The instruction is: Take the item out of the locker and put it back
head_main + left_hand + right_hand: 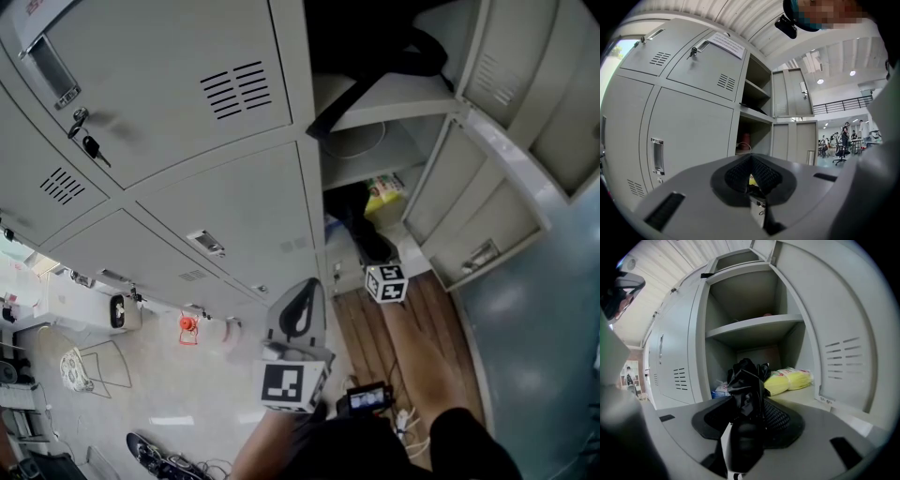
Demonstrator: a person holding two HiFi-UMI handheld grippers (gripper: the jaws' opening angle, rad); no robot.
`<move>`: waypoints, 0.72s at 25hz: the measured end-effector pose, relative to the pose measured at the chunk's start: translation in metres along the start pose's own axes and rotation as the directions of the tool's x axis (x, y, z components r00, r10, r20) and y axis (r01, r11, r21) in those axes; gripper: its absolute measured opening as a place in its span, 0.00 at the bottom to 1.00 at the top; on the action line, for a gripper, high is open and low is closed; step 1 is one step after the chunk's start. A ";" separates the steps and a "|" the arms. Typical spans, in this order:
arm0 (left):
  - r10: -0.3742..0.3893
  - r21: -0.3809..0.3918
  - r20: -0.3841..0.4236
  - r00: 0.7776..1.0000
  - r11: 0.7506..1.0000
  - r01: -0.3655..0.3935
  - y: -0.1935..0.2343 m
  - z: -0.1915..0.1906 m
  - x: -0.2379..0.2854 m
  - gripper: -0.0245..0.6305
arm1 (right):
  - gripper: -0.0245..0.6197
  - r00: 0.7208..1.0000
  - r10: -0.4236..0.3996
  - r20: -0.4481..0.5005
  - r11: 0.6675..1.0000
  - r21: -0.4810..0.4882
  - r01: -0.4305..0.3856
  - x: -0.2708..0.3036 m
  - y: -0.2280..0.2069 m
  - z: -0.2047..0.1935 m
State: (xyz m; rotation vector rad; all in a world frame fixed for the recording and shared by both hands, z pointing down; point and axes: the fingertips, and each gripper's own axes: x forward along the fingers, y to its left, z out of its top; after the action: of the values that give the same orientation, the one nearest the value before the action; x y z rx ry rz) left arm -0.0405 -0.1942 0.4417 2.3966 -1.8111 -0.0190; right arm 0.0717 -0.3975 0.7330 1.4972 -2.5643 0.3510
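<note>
Grey lockers [187, 141] fill the wall, with one compartment [754, 326] standing open at the right. At its mouth a black bundle [746, 380], perhaps a folded umbrella, is clamped between the right gripper's [751, 399] jaws. I judge it is going back in. The next move is to set it down left of the yellow pack [787, 379], clear of the blue packet [721, 390] and the open door [843, 333]. The left gripper [751, 163] is closed and empty, off to the left.

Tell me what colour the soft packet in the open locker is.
The packet is yellow; the right gripper view shows it best.
</note>
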 end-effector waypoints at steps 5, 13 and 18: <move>0.000 0.004 0.000 1.000 1.000 0.000 0.002 -0.001 0.002 0.03 | 0.32 0.998 -0.057 -0.004 0.974 -0.221 0.054 -0.001 0.018 0.021; 0.009 -0.006 -0.004 1.000 1.000 -0.009 0.006 -0.002 0.004 0.03 | 0.31 0.997 -0.072 -0.015 0.922 -0.382 0.061 0.009 0.021 0.055; 0.011 -0.014 -0.015 1.000 1.000 -0.011 0.006 -0.007 0.004 0.03 | 0.31 0.999 -0.044 0.024 0.840 -0.540 0.050 0.015 0.021 0.078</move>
State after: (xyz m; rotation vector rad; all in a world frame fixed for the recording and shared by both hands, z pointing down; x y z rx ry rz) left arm -0.0446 -0.1993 0.4497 2.3709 -1.8113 -0.0128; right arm 0.0454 -0.4218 0.6592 1.3316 -2.3374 -0.3703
